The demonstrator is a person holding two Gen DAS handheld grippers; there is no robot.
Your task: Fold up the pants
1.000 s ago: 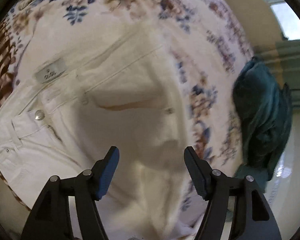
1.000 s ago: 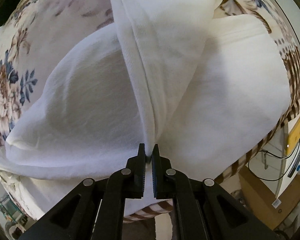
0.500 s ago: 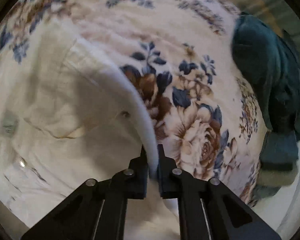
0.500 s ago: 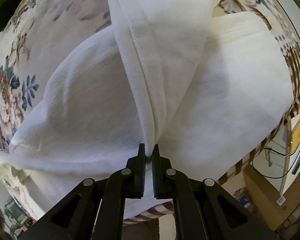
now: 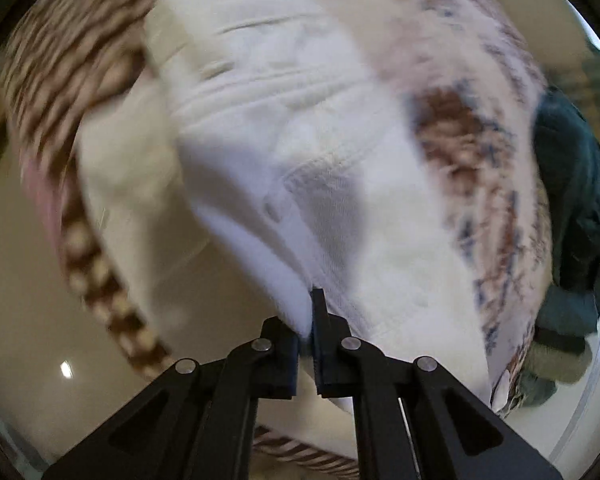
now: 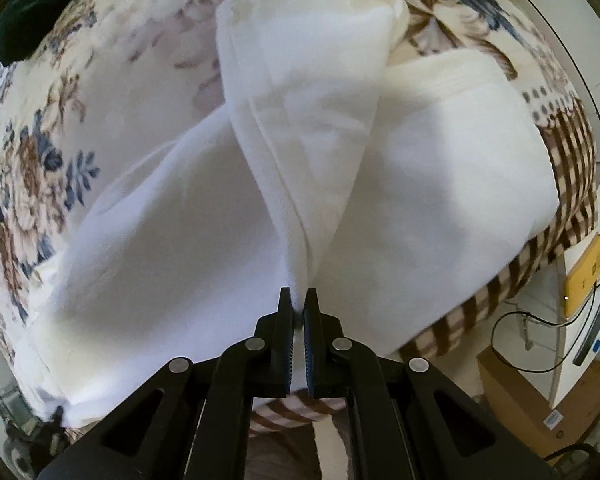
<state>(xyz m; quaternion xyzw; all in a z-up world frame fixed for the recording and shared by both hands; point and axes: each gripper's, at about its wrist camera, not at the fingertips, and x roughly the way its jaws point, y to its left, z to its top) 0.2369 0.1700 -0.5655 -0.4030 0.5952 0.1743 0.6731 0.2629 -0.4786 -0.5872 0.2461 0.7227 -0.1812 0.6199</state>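
Observation:
The white pants (image 5: 284, 128) lie on a floral bedspread (image 5: 460, 128). My left gripper (image 5: 308, 320) is shut on a folded edge of the pants near the waistband and lifts it; this view is blurred by motion. In the right wrist view the pants (image 6: 440, 184) spread across the bed with one leg lying over the other. My right gripper (image 6: 298, 308) is shut on a seam edge of the pants and holds it up as a ridge.
A dark green garment (image 5: 572, 208) lies at the bed's right side and also shows in the right wrist view (image 6: 32, 20). The bedspread's brown checked border (image 6: 556, 168) hangs over the edge. A cardboard box (image 6: 516, 400), cables and a yellow object (image 6: 584, 272) stand beside the bed.
My left gripper went from open over the waistband to shut on the pants' edge, and has carried it across so the view swung toward the checked border. My right gripper stays shut and has lifted slightly.

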